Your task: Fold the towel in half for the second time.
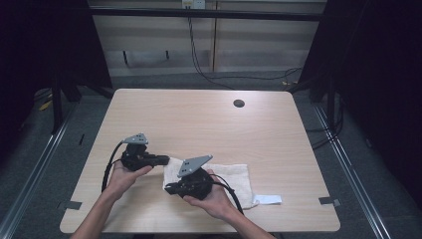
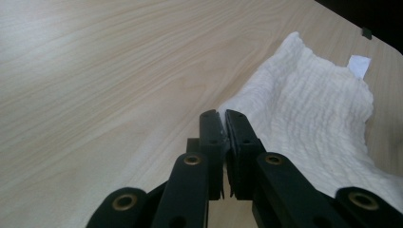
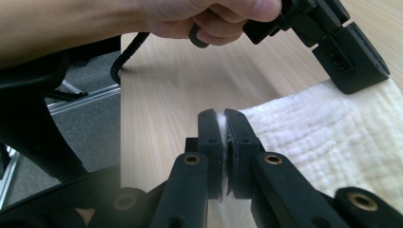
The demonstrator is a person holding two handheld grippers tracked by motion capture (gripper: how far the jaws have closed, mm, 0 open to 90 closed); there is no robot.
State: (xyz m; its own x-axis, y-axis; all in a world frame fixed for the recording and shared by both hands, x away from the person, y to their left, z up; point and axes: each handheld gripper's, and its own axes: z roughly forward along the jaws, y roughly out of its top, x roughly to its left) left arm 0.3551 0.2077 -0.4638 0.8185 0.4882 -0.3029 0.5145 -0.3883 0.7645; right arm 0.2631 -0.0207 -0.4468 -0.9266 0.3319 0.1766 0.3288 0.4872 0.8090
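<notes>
A white cloth (image 1: 226,178) with a crinkled, waffle-like weave lies flat on the pale wood-grain table (image 1: 199,119), near its front edge. Both grippers meet it at its left end.

The left gripper (image 2: 222,114) has its two flat black jaws pressed together on a corner of the cloth; in the left gripper view a thin sliver of white fabric shows between the tips, and the rest of the cloth spreads away to the right of the jaws in soft ridges with a wavy far edge. In the high view this gripper (image 1: 161,160) points toward the cloth's upper left corner.

The right gripper (image 3: 222,113) is likewise clamped on the cloth's edge, with a white fold pinched between its jaw tips and the fabric running off to the right of them. Beyond its jaws, the left gripper's blocky black head rests on the cloth's far edge.

A small white paper slip (image 1: 267,199) lies just past the cloth's right end, on the side away from both pairs of jaws.
</notes>
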